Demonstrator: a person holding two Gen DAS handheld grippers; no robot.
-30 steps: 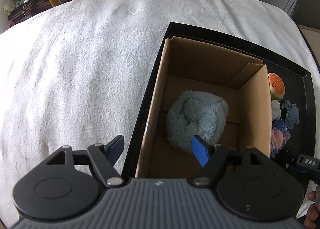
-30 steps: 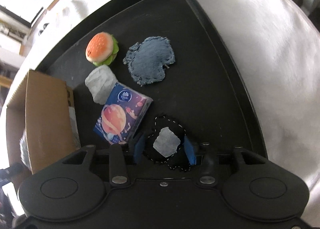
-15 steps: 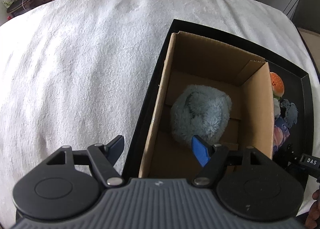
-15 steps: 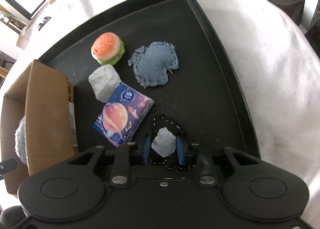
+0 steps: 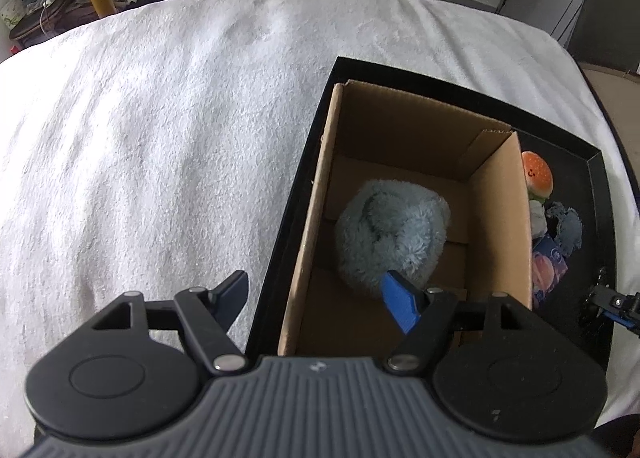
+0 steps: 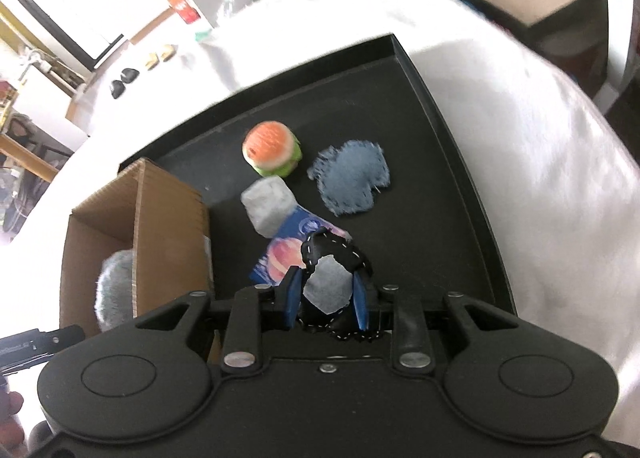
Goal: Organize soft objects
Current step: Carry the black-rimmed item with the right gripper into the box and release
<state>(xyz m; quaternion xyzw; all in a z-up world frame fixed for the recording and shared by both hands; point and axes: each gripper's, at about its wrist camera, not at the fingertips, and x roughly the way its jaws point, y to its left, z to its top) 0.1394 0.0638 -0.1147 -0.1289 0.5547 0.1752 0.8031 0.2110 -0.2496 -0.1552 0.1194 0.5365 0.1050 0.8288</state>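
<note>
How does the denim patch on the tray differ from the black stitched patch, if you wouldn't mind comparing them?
The denim patch is blue with frayed edges; the black patch has white dashed stitching and a pale grey piece on it. The denim patch lies flat on the black tray; the black patch is pinched, buckled, in the right gripper. Both are small, flat fabric pieces.

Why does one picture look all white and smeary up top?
Right wrist view: the white blanket glares bright and its far edge smears with motion blur. Left wrist view: softer light, sharp blanket texture, though the fisheye bends the black tray.
</note>
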